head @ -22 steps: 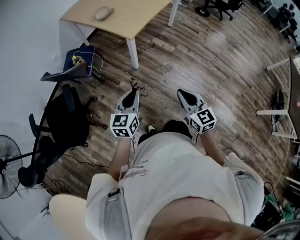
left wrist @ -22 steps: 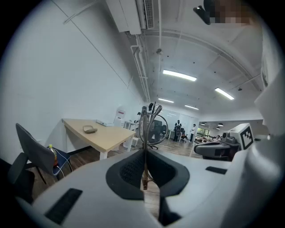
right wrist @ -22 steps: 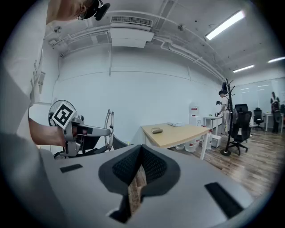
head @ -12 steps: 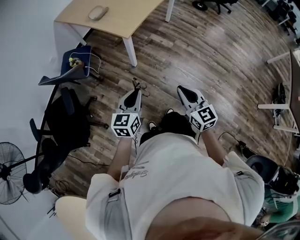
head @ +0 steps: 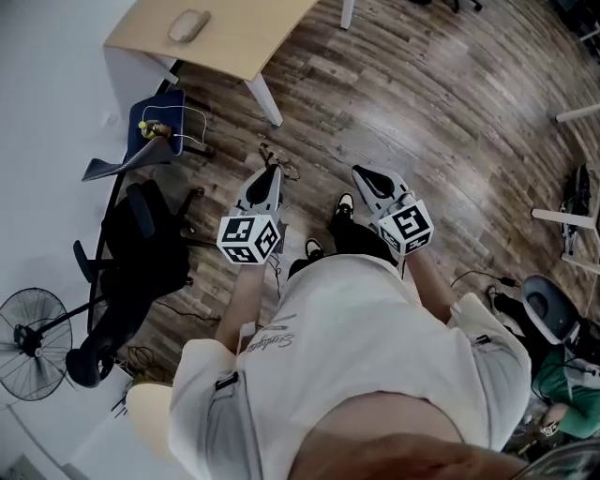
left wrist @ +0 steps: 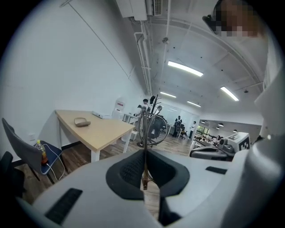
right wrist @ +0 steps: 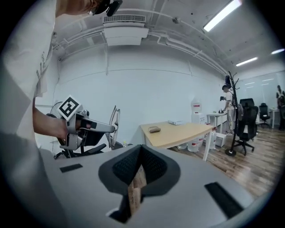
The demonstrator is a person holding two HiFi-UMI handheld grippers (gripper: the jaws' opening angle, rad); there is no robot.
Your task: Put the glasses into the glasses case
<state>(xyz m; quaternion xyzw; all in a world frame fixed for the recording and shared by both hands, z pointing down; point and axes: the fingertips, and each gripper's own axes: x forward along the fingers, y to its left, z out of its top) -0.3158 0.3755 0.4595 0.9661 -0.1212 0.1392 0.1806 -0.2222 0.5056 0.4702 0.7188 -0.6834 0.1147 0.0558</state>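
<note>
The left tool [left wrist: 144,153] is clamped shut on the glasses [left wrist: 149,124], holding them in the air above the wooden floor [head: 422,112]. The right tool [right wrist: 140,151] is closed with nothing in it. The glasses case [head: 188,24] lies on the pale surface [head: 253,37], well apart from both.

Thin wire glasses [left wrist: 147,124] upright in left tongs [left wrist: 144,153], tan oval case [head: 188,24] on desk [head: 246,39]

Left hand-held gripper [head: 270,175] and right hand-held gripper [head: 364,174] above wood floor [head: 422,112] — glasses [head: 277,161] at left tip
</note>
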